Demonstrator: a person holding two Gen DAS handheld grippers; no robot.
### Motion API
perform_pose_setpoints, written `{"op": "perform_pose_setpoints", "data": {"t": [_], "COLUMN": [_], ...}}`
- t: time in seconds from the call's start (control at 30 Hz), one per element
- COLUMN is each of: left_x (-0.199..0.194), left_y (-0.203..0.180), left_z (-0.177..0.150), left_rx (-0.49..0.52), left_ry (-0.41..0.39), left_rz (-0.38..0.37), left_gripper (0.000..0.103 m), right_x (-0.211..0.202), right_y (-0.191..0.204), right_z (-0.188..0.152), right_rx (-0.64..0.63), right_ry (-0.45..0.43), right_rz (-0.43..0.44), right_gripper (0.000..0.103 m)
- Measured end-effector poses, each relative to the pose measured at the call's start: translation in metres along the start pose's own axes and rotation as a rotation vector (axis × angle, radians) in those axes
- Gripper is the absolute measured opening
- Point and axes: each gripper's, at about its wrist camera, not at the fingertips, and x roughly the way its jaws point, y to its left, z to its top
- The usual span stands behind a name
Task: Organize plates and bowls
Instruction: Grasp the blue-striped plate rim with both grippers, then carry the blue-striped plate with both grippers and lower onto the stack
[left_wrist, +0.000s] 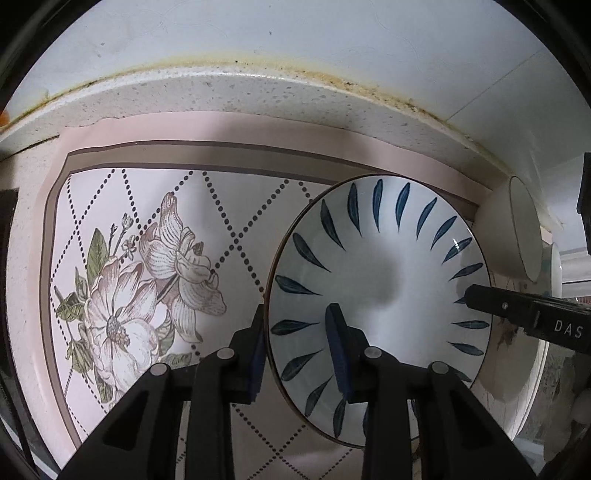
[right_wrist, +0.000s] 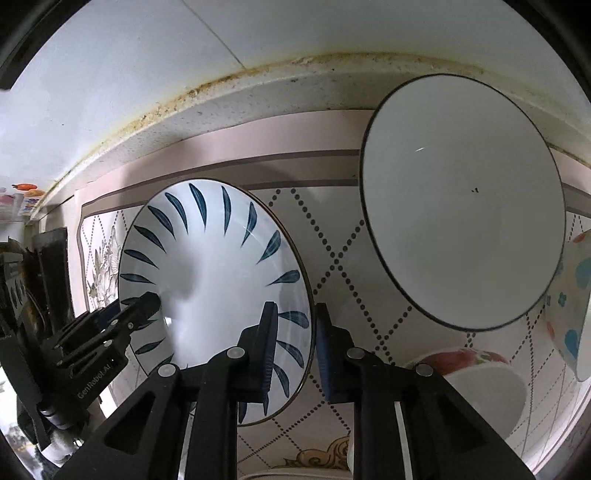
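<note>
A white plate with blue leaf marks (left_wrist: 388, 280) is held up on edge above a floral mat (left_wrist: 155, 236). My left gripper (left_wrist: 299, 321) is shut on the plate's left rim, one finger in front, one behind. My right gripper (right_wrist: 295, 321) is shut on the plate's right rim (right_wrist: 221, 280); its finger also shows at the right in the left wrist view (left_wrist: 517, 310). A plain white bowl with a dark rim (right_wrist: 461, 199) stands tilted on its side to the right; it also shows in the left wrist view (left_wrist: 513, 229).
A speckled stone ledge (left_wrist: 258, 92) and white wall run along the back. A bowl with a red pattern (right_wrist: 480, 376) and a bowl with blue and orange flowers (right_wrist: 572, 295) sit at the right. Dark clutter (right_wrist: 33, 280) lies at the left.
</note>
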Motion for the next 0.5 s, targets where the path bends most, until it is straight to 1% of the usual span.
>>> {"op": "perform_pose_setpoints", "data": {"t": [0.2,0.5], "left_x": [-0.024,-0.068], "left_y": [-0.007,-0.016], "left_z": [-0.017,-0.056], "left_rx": [0.019,0.059], "left_ry": [-0.024,-0.068], "left_rz": [-0.004,-0.022], "left_gripper": [0.028,0.027], "right_x": [-0.019,-0.063], "right_y": [0.001,-0.004], "right_z": [-0.006,-0.032], "right_rx": [-0.016,-0.033], "right_ry": [-0.020,-0.065], "right_rz": [0.012,0.042], "right_gripper": [0.022,0.022]}}
